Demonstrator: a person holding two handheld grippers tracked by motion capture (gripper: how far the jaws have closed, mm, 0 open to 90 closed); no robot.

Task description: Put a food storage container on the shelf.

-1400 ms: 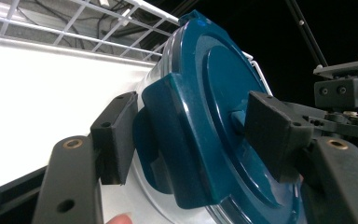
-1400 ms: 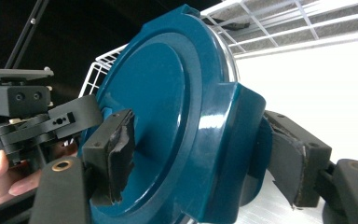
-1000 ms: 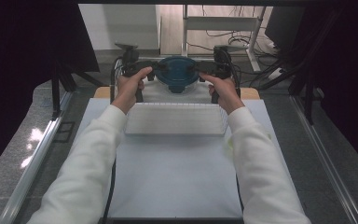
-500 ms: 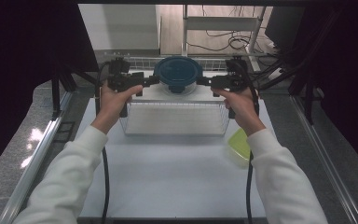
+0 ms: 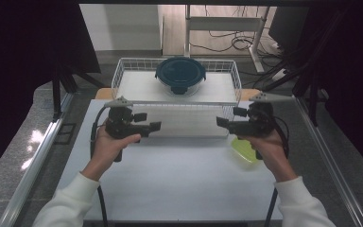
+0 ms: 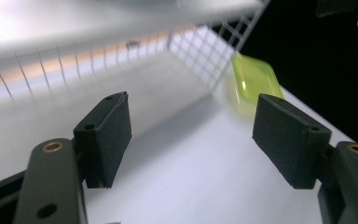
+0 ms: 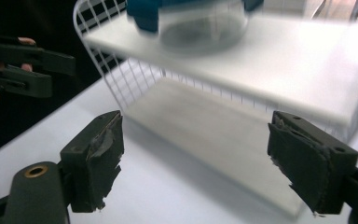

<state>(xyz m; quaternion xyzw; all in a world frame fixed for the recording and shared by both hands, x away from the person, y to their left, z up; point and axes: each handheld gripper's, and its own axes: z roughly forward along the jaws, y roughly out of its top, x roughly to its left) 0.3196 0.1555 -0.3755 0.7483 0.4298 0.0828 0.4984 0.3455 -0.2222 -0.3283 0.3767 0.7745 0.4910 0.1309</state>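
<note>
A round clear glass container with a dark blue clip-on lid (image 5: 180,75) stands on the top shelf of a white wire rack (image 5: 123,71) at the far edge of the white desk (image 5: 170,184), roughly midway along the rack. In the right gripper view the same container (image 7: 200,21) shows blurred above the shelf.

The left gripper (image 5: 149,121) is held over the desk just in front of the rack's near left corner, its fingers (image 6: 105,135) well apart with nothing between them. The right gripper (image 5: 226,117) is held in front of the rack's near right corner, pointing toward the left one; its fingers (image 7: 95,158) are also spread wide and empty, their pads worn and frayed.

A translucent yellow-green plastic lid (image 5: 243,149) lies on the desk near its right edge, just below the right gripper and close to the rack's right end.
</note>
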